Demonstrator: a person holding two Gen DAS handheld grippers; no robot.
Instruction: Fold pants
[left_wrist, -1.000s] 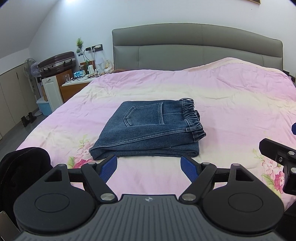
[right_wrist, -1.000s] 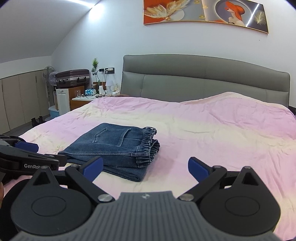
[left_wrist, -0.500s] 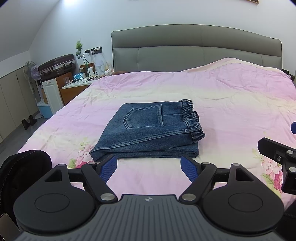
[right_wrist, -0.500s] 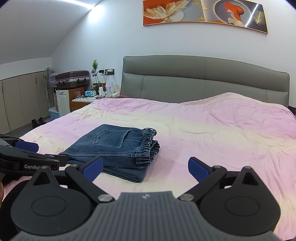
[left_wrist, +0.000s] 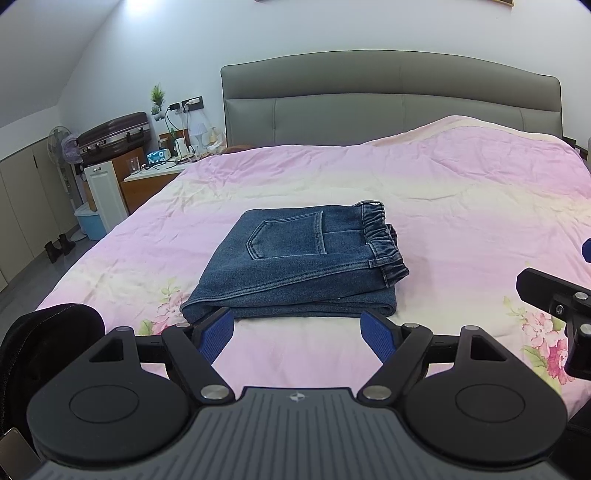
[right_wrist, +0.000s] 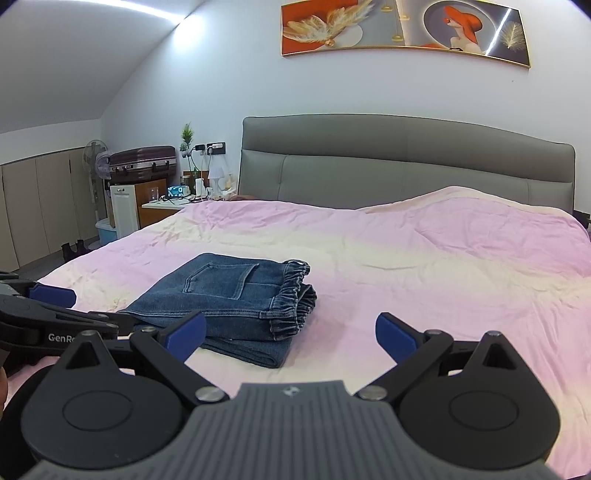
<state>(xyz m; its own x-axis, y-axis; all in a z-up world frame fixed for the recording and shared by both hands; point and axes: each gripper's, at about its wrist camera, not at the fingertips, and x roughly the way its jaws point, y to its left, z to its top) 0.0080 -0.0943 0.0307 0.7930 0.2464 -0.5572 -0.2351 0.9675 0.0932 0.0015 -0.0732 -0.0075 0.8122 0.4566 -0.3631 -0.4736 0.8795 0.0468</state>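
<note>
Blue denim pants (left_wrist: 295, 262) lie folded into a compact stack on the pink bedspread (left_wrist: 461, 206), back pocket up and elastic waistband toward the right. My left gripper (left_wrist: 297, 334) hovers just short of the stack's near edge, jaws wide open with nothing between the blue pads. In the right wrist view the same pants (right_wrist: 236, 299) sit ahead and to the left. My right gripper (right_wrist: 290, 332) is open and empty too, its left pad in front of the stack's near corner. The left gripper's fingers (right_wrist: 51, 295) show at that view's left edge.
A grey padded headboard (left_wrist: 388, 103) backs the bed. Left of the bed stand a nightstand (left_wrist: 155, 177) with small items, a white cabinet (left_wrist: 103, 192), a suitcase (left_wrist: 114, 136) and a fan. A dark rounded object (left_wrist: 44, 332) sits at the bed's near left corner.
</note>
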